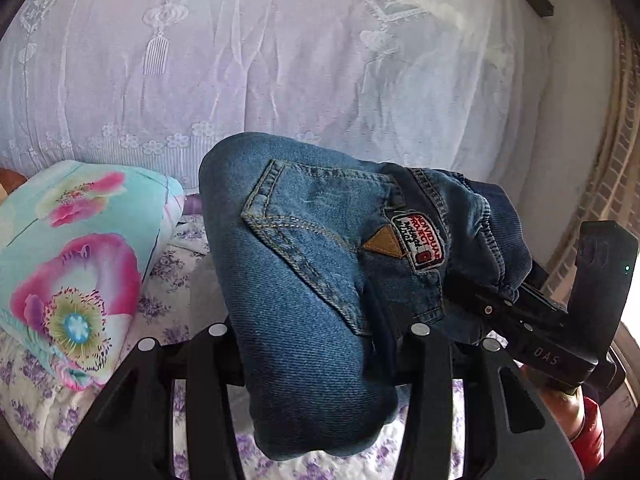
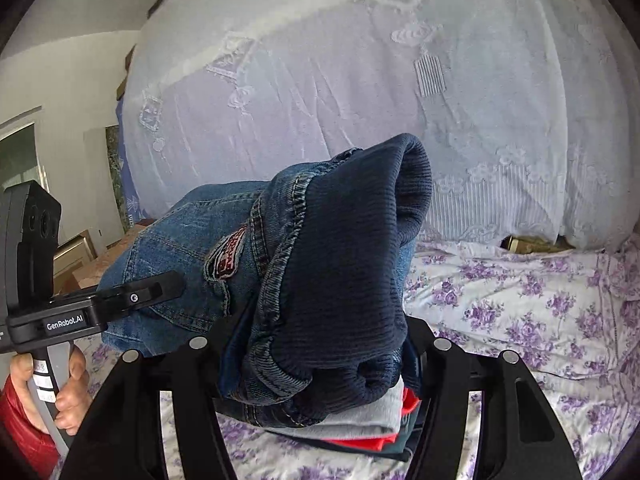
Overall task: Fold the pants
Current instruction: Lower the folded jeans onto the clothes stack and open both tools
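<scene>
A folded bundle of blue jeans (image 1: 312, 264) with a sewn patch and a dark ribbed lining (image 2: 340, 264) hangs in the air above the bed. My left gripper (image 1: 320, 338) is shut on one end of it, with denim filling the gap between the fingers. At the other end my right gripper (image 2: 320, 346) is shut on the lined waistband. Each gripper also shows in the other's view: the right gripper (image 1: 486, 308) clamps the bundle's far side, and the left gripper (image 2: 160, 288) does the same, held by a hand in a red sleeve.
Below the bundle lies a stack of folded clothes (image 2: 372, 420) in grey, red and dark green on the purple-flowered sheet (image 2: 520, 304). A floral turquoise pillow (image 1: 72, 264) lies at the left. A tall heap under a white lace cover (image 1: 280, 60) fills the back.
</scene>
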